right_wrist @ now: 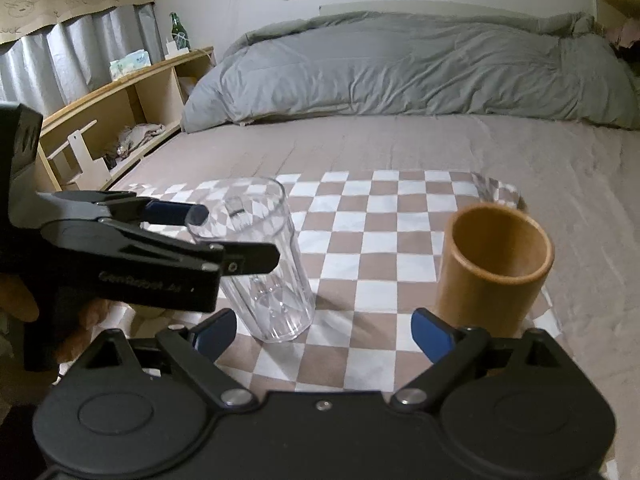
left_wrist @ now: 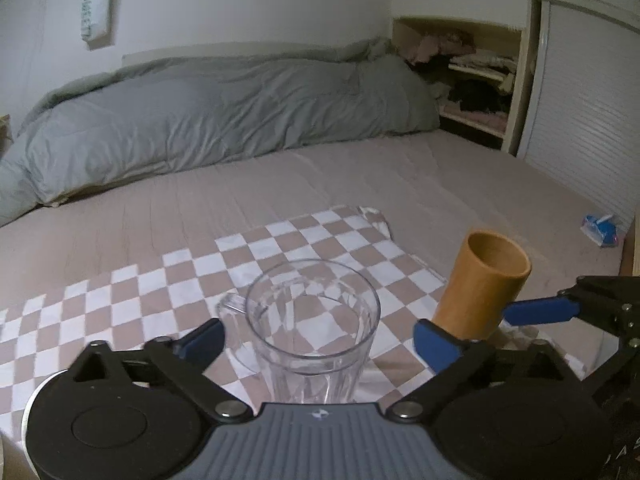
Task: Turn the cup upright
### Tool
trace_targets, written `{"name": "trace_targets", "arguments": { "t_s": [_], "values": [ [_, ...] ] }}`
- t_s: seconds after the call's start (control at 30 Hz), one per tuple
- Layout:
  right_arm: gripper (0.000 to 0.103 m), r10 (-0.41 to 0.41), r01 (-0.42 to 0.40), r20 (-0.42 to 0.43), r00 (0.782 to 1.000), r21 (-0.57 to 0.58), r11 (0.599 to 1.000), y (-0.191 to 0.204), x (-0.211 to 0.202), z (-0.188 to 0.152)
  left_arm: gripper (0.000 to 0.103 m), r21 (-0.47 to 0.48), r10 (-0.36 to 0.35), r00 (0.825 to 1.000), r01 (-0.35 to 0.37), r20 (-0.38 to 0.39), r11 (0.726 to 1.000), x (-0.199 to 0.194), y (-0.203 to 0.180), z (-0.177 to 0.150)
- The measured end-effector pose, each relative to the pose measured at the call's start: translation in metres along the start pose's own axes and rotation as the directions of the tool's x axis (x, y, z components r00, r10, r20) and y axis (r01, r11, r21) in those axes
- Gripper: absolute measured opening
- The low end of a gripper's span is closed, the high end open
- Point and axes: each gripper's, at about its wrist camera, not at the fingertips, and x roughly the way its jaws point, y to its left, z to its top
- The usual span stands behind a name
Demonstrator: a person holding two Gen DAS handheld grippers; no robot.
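Note:
A clear plastic mug (left_wrist: 314, 328) with a handle stands upright on the checkered cloth (left_wrist: 160, 288), between the wide-open fingers of my left gripper (left_wrist: 318, 340), which do not touch it. A brown wooden cup (left_wrist: 482, 284) stands upright to its right. In the right wrist view the mug (right_wrist: 260, 256) is at the left with the left gripper (right_wrist: 236, 236) around its upper part. The wooden cup (right_wrist: 494, 268) stands just beyond the right finger of my open, empty right gripper (right_wrist: 322, 330).
The checkered cloth (right_wrist: 380, 216) lies on a beige bed sheet (right_wrist: 520, 152). A grey duvet (right_wrist: 400, 68) is piled at the far side. A wooden shelf (right_wrist: 120, 120) runs along the left. A small blue packet (left_wrist: 600, 230) lies at the bed's right edge.

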Motion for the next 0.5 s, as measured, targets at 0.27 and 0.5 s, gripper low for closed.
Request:
{"name": "trace_targets", "arguments": {
  "t_s": [0.27, 0.5],
  "values": [
    [0.103, -0.059, 0.063, 0.075, 0.995, -0.049, 0.997, 0.026, -0.038, 0.003, 0.103, -0.061, 0.053, 0.997, -0.05, 0.054, 0.997, -0.059, 0.009, -0.007],
    [0.103, -0.143, 0.148, 0.145, 0.979, -0.026, 0.989, 0.044, -0.074, -0.005, 0.103, -0.09, 0.096, 0.988, -0.085, 0.119, 0.992, -0.116, 0.019, -0.024]
  ]
}}
